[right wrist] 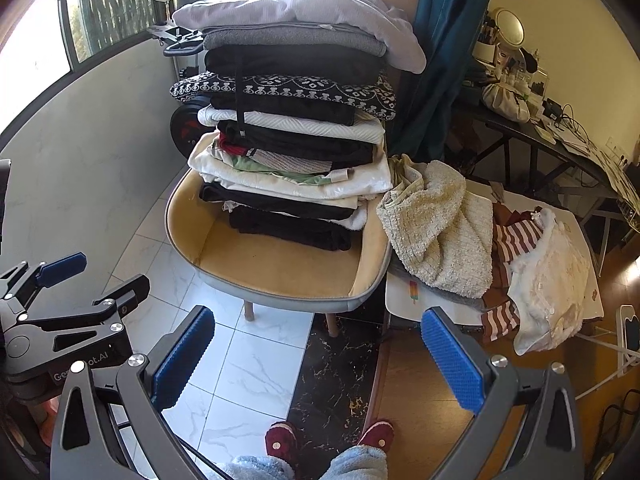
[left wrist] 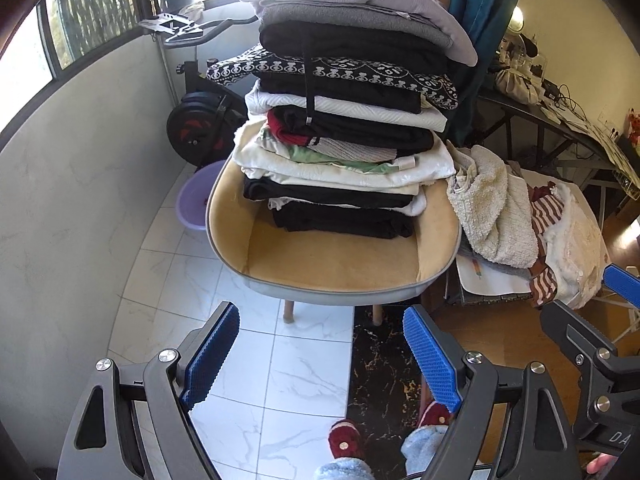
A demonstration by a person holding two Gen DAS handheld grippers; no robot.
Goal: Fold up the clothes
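A tall stack of folded clothes (left wrist: 340,128) (right wrist: 292,140) rests on a chair with a yellow cushion (left wrist: 332,264) (right wrist: 272,264). To its right, unfolded clothes lie heaped on a small white table (right wrist: 404,296): a cream fluffy garment (left wrist: 492,208) (right wrist: 440,232), a brown-and-white striped one (right wrist: 516,240) and a white lacy one (right wrist: 552,272). My left gripper (left wrist: 322,354) hangs open above the floor in front of the chair, nothing between its blue pads. My right gripper (right wrist: 318,360) is beside it, also open and holding nothing, nearer the heap.
The person's feet in red slippers (right wrist: 328,440) stand on white tiles and a dark marble strip. Behind the chair are an exercise bike (left wrist: 200,120) and a purple basin (left wrist: 192,208). A teal curtain (right wrist: 444,40) and a cluttered dark desk (right wrist: 540,132) are at the right.
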